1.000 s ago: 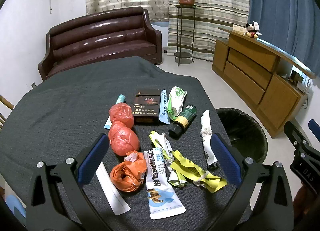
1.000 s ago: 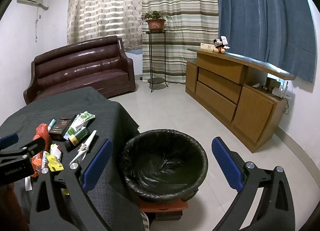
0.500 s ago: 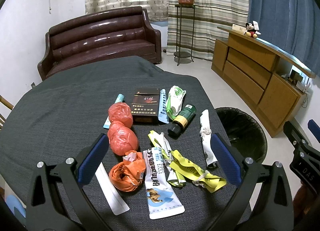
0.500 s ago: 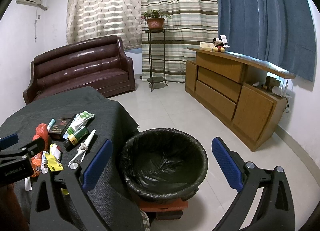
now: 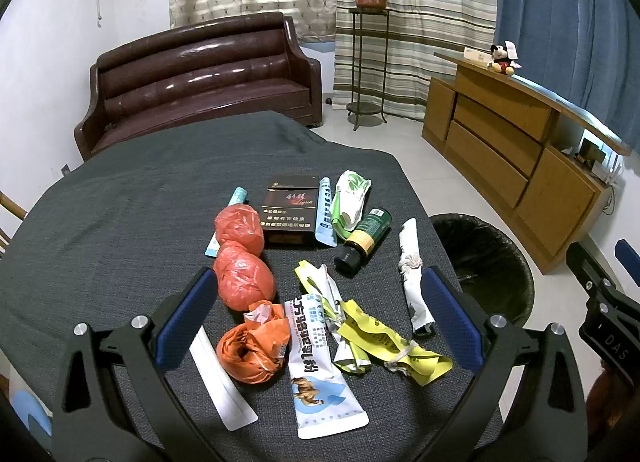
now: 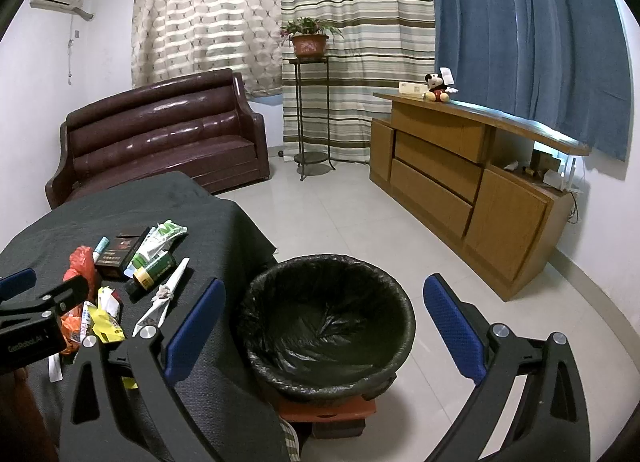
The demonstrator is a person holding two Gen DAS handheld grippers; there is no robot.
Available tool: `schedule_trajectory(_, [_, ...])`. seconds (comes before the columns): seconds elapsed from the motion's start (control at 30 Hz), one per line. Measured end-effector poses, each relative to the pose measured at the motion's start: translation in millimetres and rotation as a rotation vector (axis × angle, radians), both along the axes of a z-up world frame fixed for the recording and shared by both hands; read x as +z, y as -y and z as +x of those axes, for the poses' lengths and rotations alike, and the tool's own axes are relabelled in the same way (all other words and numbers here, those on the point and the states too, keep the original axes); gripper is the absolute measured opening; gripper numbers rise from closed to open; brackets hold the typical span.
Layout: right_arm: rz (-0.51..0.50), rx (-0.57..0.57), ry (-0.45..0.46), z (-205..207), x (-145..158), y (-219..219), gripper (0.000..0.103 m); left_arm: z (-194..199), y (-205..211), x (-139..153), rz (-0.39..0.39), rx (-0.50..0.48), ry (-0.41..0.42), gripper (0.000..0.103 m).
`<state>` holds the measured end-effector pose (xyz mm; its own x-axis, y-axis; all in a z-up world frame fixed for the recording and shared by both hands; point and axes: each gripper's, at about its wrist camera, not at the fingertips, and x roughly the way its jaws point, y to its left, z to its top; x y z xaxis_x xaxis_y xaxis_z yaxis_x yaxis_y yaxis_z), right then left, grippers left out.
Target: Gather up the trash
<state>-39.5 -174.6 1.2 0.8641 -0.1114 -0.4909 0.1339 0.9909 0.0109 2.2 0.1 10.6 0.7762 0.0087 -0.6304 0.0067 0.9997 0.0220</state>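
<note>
Nothing collected yet, by the look of it: bin liner bare as far as the right wrist view reaches, all the litter on the table (image 5: 120, 198) with its dark cloth.

Left to right across the pile:
- White strip (image 5: 222, 382) at the near left edge, lying flat.
- Two red bags (image 5: 245, 280), balled up and touching, with a crumpled orange bag (image 5: 254, 346) just in front.
- Milk-powder sachet (image 5: 320, 362), white and blue, large Chinese characters down its length and a camel picture near the bottom.
- Dark cigarette box (image 5: 289, 214) further back, with red script and lines of white Chinese print, too small to read with confidence.
- Blue sachet (image 5: 325, 212) along the box's right side, then a green-and-white packet (image 5: 351, 198).
- Small green bottle (image 5: 362, 240) on its side, black cap toward the camera, yellow label.
- Yellow wrappers (image 5: 384, 342), twisted and knotted.
- Knotted white wrapper (image 5: 412, 262) nearest the table's right edge.

Left gripper (image 5: 316, 318) poised over the near litter, jaws spread wide, nothing between them.

Trash bin (image 6: 328, 322) on the floor just beside the table, black liner in place.

Right gripper (image 6: 324, 330) held above the bin, jaws likewise wide apart and empty. "GenRobot.AI" readable on the left tool's body in the right view; "DAS" on the right tool's in the left view.

Every piece left to move, judging from this.
</note>
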Motion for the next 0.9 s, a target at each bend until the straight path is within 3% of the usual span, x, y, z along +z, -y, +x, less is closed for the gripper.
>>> schedule_trajectory(0.57, [-0.001, 0.008, -0.01, -4.7, -7.3, -5.9, 0.097, -6.9, -2.7, -0.5, 0.007, -0.01, -0.011, 0.099])
schedule_trajectory(0.9, [0.001, 0.062, -0.004, -17.1, -8.6, -26.2, 0.096, -30.2, -40.4, -18.9, 0.034, 0.035, -0.062, 0.093])
